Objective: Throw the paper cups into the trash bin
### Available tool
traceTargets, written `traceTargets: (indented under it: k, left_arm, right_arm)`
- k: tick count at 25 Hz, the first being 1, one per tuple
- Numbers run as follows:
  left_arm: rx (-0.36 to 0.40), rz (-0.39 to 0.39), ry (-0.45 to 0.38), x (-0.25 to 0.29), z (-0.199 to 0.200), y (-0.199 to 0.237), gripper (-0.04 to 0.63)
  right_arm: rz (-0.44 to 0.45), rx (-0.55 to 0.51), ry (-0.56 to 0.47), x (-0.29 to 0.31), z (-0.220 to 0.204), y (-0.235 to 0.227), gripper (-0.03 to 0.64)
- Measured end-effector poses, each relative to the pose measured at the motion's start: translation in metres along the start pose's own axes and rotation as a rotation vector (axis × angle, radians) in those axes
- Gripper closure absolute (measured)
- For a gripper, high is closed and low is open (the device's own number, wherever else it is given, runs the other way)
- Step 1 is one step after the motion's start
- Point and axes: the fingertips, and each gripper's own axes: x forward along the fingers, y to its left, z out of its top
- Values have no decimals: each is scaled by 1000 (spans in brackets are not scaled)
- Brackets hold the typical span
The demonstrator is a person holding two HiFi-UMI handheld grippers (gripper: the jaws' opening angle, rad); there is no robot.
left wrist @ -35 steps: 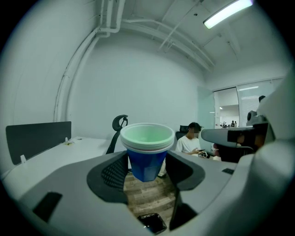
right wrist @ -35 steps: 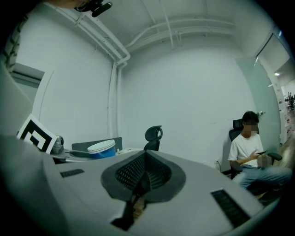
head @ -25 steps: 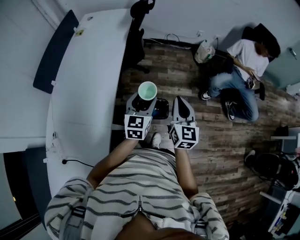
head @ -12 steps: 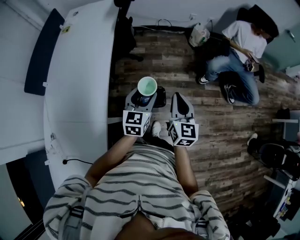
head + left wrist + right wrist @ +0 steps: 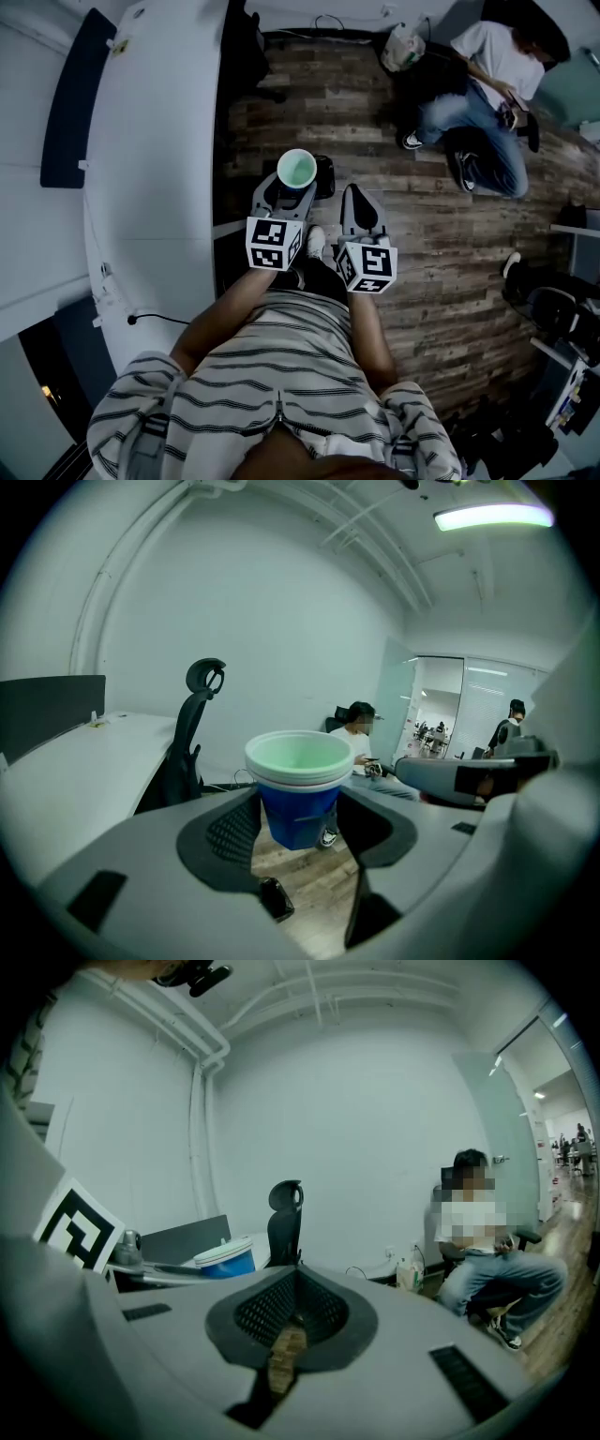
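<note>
The fingers of the left gripper clamped the upright paper cups just beside a dark container (probably the bin); the right gripper had its fingers together.

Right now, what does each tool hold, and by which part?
Left tool: the stacked paper cups, gripped on the blue wall below the rim. Right tool: shut, empty.
</note>
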Motion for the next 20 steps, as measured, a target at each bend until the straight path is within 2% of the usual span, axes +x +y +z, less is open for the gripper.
traceTargets:
  k: [6, 20]
  left_arm:
    - [-25, 1, 49, 12, -14, -1, 322]
    - [-93, 43, 158, 50, -66, 10, 324]
  right_arm:
    - [10, 4, 27, 10, -3, -4, 606]
    - [30, 31, 138, 36, -54, -24, 606]
